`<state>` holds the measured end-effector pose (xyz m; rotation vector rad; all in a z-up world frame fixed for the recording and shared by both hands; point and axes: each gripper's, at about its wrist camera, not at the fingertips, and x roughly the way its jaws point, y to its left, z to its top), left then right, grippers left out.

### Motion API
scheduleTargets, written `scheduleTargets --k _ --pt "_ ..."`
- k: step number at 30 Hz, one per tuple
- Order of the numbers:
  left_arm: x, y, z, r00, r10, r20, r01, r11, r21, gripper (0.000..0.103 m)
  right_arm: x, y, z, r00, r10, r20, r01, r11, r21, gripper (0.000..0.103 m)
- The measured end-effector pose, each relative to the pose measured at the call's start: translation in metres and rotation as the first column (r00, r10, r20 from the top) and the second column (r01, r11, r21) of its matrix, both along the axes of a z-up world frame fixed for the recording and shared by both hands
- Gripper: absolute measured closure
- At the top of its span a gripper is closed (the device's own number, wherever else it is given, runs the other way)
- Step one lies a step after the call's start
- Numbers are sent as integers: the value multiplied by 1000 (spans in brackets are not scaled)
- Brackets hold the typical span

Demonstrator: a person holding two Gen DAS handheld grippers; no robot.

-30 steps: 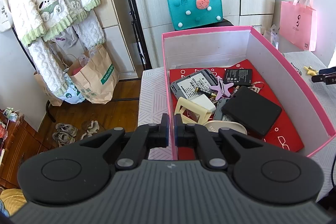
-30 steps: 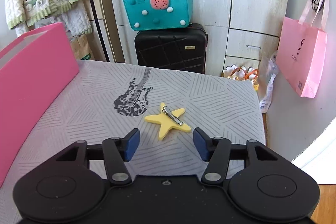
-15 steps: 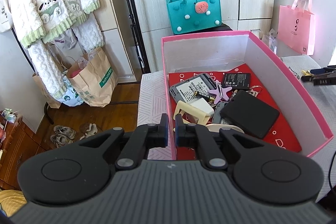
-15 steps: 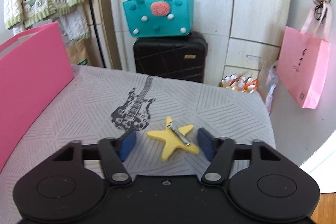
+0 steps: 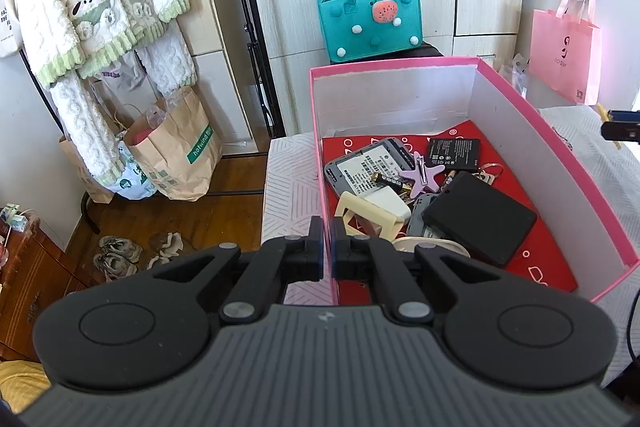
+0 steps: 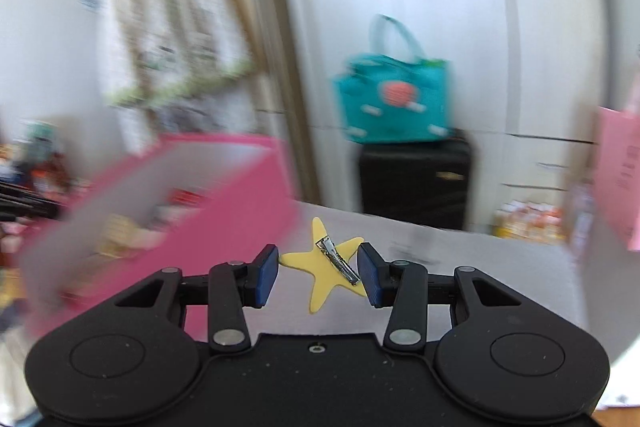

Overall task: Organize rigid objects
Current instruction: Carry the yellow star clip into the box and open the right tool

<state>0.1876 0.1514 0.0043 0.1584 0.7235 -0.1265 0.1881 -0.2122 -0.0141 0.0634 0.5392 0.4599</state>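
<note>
left claw [image 5: 326,251]: clamped on pink box [image 5: 560,163] wall | right claw [image 6: 318,273]: just closed, gripping yellow star clip [image 6: 326,263] (background blurred), lifted off counter [image 6: 500,267]

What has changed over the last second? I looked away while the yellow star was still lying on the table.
The right gripper closed on the yellow star hair clip and lifted it off the table, swinging toward the pink box. The left gripper stayed shut on the box's near wall, and the box's contents look unchanged.
</note>
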Motion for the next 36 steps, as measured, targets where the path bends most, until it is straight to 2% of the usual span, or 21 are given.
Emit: scheduleTargets --k 3,6,11,15,20,22,29,36 --pt "0 0 0 1000 -4 0 4 1000 9 101 -15 29 20 990 141 12 -142 988 59 54" --pt "0 0 0 1000 -7 -1 7 1000 8 100 -18 58 32 966 260 3 -259 962 90 54" --pt "1 1 -1 1000 -7 -2 7 1000 -5 100 2 111 35 931 360 -59 -359 933 25 54" --pt "2 1 0 1000 -5 -3 5 1000 -14 100 39 150 28 902 385 -196 -388 921 22 54" --pt "4 7 1 1000 -5 -22 3 999 -48 100 81 186 7 806 428 -410 -413 902 129 54" --pt "6 8 1 1000 -9 -29 8 998 -57 100 88 192 -1 790 416 -450 -392 908 150 54" --pt "7 8 0 999 -11 -35 9 999 -54 100 101 196 -16 801 314 -511 -289 949 131 52" --pt "8 8 0 999 -10 -38 8 998 -60 100 77 163 7 875 271 -402 -223 961 162 46"
